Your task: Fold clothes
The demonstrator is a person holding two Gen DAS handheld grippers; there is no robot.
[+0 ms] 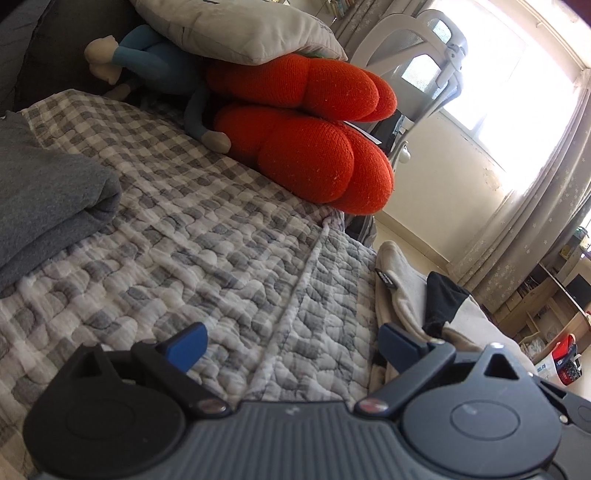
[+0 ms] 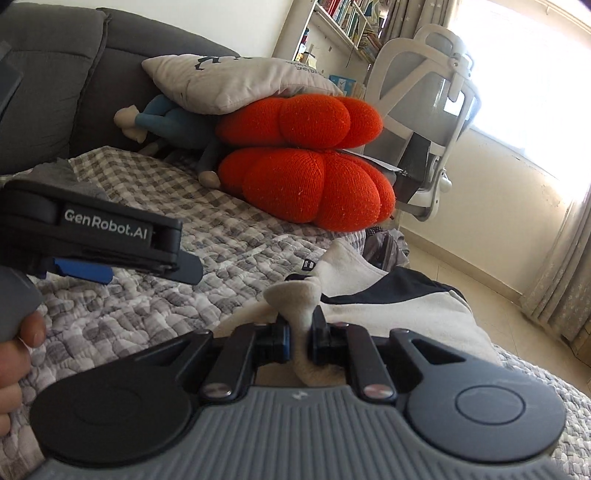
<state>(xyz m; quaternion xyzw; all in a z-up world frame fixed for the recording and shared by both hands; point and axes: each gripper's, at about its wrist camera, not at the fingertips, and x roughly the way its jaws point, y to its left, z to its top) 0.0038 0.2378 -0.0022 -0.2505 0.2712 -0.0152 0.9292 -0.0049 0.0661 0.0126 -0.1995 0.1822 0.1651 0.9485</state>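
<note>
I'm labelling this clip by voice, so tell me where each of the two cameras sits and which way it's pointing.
Left wrist: on the left gripper, facing along the checked bed cover toward the orange cushions; its own open fingers show.
Right wrist: on the right gripper, facing the same cushions; its fingers are shut on the cream garment, and the left gripper and a hand show.
Shared: cushions, grey pillow, office chair, cream garment.
</note>
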